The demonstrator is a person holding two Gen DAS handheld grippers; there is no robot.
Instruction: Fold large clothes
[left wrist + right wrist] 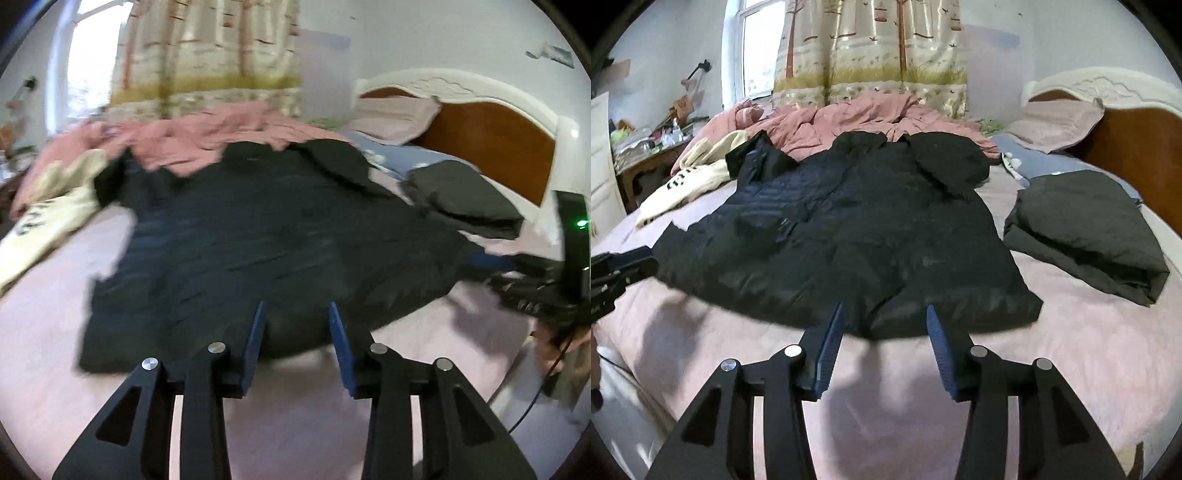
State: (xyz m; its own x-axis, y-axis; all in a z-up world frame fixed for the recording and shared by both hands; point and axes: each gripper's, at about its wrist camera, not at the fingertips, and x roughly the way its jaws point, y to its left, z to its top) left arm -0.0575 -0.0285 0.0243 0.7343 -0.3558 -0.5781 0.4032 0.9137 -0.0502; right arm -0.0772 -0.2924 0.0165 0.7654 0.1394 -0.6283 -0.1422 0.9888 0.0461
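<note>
Bed (1089,350) with pink sheet under everything. Black padded jacket (849,236) spread flat on it, hem just ahead of both tongs. Folded dark garment (1082,229) right of right tongs. Cream garment (48,218) far left. Left tongs (296,314) and right tongs (884,314) partly parted, holding nothing.

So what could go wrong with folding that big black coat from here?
1. The black coat looks puffy and slick, so a fold may spring back or slide.
2. Both tongs, left and right, stand open with nothing held, so the next pinch may catch only one layer.
3. The cream garment touches its far sleeve and might get dragged.
</note>
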